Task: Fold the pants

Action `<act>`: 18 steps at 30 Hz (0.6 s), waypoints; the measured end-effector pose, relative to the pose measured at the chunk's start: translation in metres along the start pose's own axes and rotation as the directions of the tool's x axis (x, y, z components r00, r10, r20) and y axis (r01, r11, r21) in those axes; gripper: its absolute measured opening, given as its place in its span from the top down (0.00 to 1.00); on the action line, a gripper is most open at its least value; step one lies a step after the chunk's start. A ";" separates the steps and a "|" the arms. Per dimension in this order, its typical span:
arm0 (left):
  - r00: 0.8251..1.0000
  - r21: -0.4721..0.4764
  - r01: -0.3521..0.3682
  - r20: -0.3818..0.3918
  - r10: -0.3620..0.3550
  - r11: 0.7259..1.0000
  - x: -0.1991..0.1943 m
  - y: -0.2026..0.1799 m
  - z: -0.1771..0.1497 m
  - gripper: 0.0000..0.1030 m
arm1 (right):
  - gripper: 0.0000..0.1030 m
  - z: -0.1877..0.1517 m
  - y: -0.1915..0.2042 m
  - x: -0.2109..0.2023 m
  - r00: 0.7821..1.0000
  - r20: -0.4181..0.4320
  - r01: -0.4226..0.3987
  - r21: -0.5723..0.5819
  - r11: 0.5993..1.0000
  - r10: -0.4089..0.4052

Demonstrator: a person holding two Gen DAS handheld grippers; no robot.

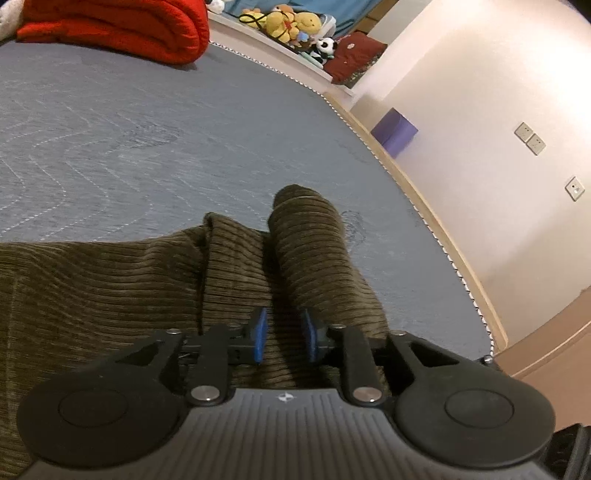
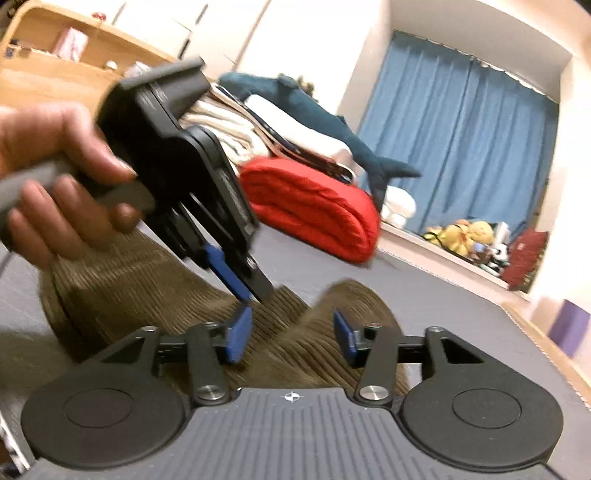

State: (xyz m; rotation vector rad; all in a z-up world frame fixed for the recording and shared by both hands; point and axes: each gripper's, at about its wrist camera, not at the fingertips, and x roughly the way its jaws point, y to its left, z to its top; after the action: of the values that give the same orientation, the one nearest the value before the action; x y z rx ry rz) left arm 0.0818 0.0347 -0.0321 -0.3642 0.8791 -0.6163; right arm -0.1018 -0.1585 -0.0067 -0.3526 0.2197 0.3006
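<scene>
Pants [image 1: 110,280] of brown corduroy are lying bunched on the grey mattress [image 1: 147,129], nearer than the red blanket [image 1: 122,26]. Left gripper [image 1: 283,334] is angling down over the pants, its blue pads [image 1: 260,332] standing a narrow gap apart with a cloth ridge lying between them. Right gripper [image 2: 293,334] is hovering low beside it, fingers spread wide, gripping nothing. Person's left hand [image 2: 55,177] is wrapping the left handle. No lettering is legible anywhere.
</scene>
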 end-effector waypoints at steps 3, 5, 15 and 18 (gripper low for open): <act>1.000 -0.009 0.026 -0.004 -0.026 1.000 0.005 -0.006 -0.001 0.52 | 0.35 -0.013 -0.003 0.004 0.999 -0.046 -0.005 -0.009 1.000 0.004; 0.999 -0.013 0.040 -0.015 -0.040 0.999 0.013 -0.011 0.001 0.37 | 0.30 -0.019 0.002 0.008 0.996 -0.088 -0.035 -0.040 0.999 0.032; 0.995 -0.022 -0.002 -0.097 0.000 1.000 0.068 -0.024 0.002 0.26 | 0.67 -0.024 0.024 0.013 0.984 -0.125 -0.146 -0.161 0.976 0.126; 0.995 -0.023 0.001 -0.103 -0.003 1.000 0.075 -0.024 0.001 0.26 | 0.90 -0.022 0.025 0.009 0.983 -0.111 -0.159 -0.151 0.976 0.143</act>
State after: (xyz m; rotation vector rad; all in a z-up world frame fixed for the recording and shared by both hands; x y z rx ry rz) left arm 0.1103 -0.0316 -0.0632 -0.3560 0.9852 -0.6314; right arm -0.1046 -0.1422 -0.0365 -0.5105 0.3226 0.4533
